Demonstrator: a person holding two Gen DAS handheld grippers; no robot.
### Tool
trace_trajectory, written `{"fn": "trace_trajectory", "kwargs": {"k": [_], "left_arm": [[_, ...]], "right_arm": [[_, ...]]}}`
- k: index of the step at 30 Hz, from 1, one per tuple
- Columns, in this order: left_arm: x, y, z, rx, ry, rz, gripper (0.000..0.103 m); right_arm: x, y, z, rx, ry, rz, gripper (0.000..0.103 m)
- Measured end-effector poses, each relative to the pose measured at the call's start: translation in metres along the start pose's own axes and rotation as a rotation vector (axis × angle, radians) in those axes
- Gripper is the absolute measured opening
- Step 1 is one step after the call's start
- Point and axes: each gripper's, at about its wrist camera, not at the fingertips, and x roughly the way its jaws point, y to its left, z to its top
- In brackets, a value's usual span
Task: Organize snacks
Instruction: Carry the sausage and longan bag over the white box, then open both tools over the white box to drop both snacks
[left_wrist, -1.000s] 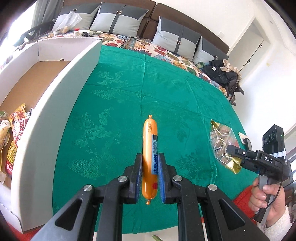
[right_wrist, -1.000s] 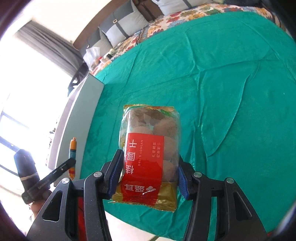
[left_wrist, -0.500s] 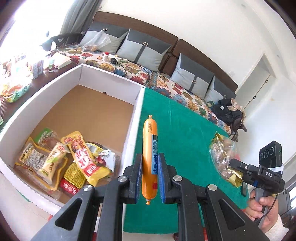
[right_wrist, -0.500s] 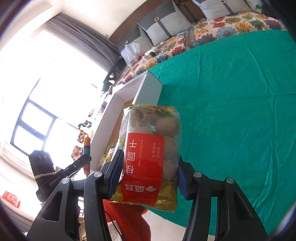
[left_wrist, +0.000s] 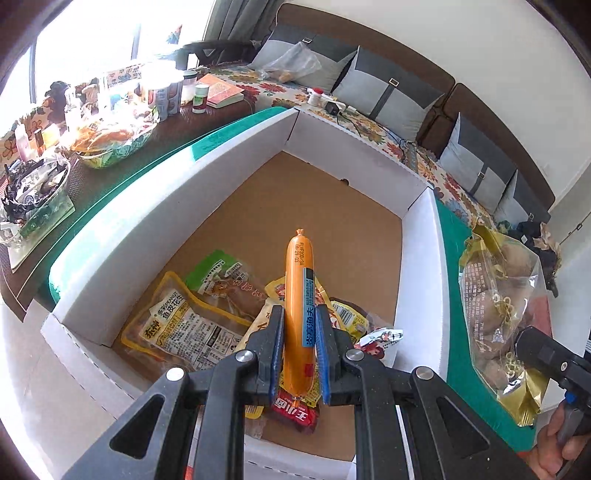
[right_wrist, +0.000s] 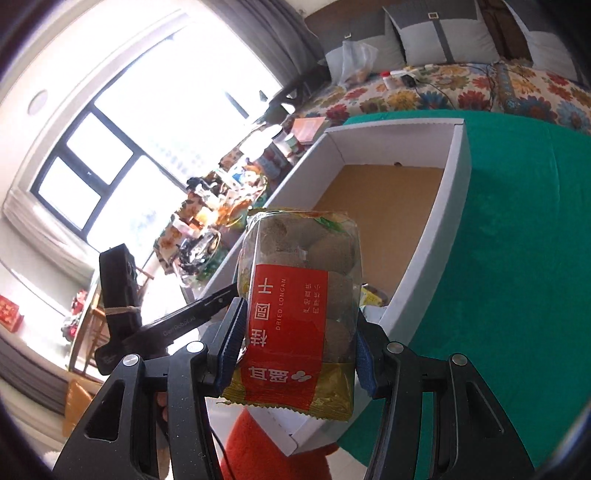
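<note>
My left gripper (left_wrist: 299, 314) is shut on an orange sausage stick (left_wrist: 299, 295), held above the near end of a white cardboard box (left_wrist: 354, 158). Several snack packets (left_wrist: 184, 325) lie in that end of the box. My right gripper (right_wrist: 297, 328) is shut on a clear bag of dried longan (right_wrist: 299, 291) with a red label. It hangs over the box's near right corner (right_wrist: 424, 254). The same longan bag (left_wrist: 498, 314) shows at the right of the left wrist view. The left gripper's body (right_wrist: 122, 295) shows at the left of the right wrist view.
The box stands on a green tablecloth (right_wrist: 517, 258). Beyond the box's left wall, a dark table bears a glass dish (left_wrist: 107, 144), bottles and a book. A floral sofa with grey cushions (left_wrist: 388, 96) runs along the back. A hand (left_wrist: 554, 446) holds the right gripper's handle.
Both grippers have swung left from over the green cloth to above the box, each still holding its snack. The box's inside and its packets have come into view.
</note>
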Motion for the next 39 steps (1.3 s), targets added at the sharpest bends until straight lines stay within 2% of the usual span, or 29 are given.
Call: {"fn": "trace_trajectory", "kwargs": {"k": [6,7,9,10,12,15,18,22,25,27,29,34,39], "left_arm": [[0.019,0.012,-0.013,0.0,0.04,0.115,0.016],[0.019,0.014,-0.015,-0.004,0.039,0.14,0.02],[0.021,0.018,-0.016,-0.015,0.044,0.176,0.047],[0.019,0.02,-0.016,-0.026,0.035,0.19,0.069],[0.008,0.019,-0.017,-0.042,-0.023,0.207,0.081],[-0.008,0.009,-0.014,-0.007,-0.075,0.234,0.082],[-0.028,-0.009,-0.012,0.06,-0.136,0.275,0.083],[-0.062,-0.038,-0.014,0.184,-0.262,0.355,0.1],[-0.085,-0.058,-0.016,0.261,-0.353,0.45,0.103],[-0.095,-0.064,-0.015,0.253,-0.362,0.502,0.103],[-0.101,-0.067,-0.015,0.231,-0.349,0.524,0.103],[-0.108,-0.07,-0.024,0.203,-0.333,0.535,0.103],[-0.107,-0.067,-0.031,0.221,-0.318,0.541,0.103]], "right_arm": [[0.043,0.011,-0.02,-0.104,0.063,-0.11,0.056],[0.051,0.009,-0.021,-0.113,0.076,-0.126,0.059],[0.057,0.007,-0.025,-0.142,0.083,-0.166,0.06],[0.058,0.008,-0.026,-0.16,0.084,-0.177,0.067],[0.055,0.009,-0.026,-0.183,0.078,-0.187,0.072],[0.043,0.011,-0.024,-0.204,0.048,-0.205,0.075],[0.025,0.016,-0.019,-0.234,-0.03,-0.247,0.077],[0.004,0.025,-0.014,-0.288,-0.109,-0.301,0.085],[-0.003,0.03,-0.009,-0.305,-0.101,-0.35,0.085],[-0.007,0.034,-0.005,-0.299,-0.103,-0.376,0.085],[-0.012,0.037,-0.003,-0.29,-0.107,-0.392,0.085],[-0.026,0.043,0.0,-0.283,-0.139,-0.44,0.085],[-0.026,0.047,0.0,-0.281,-0.141,-0.454,0.085]]}}
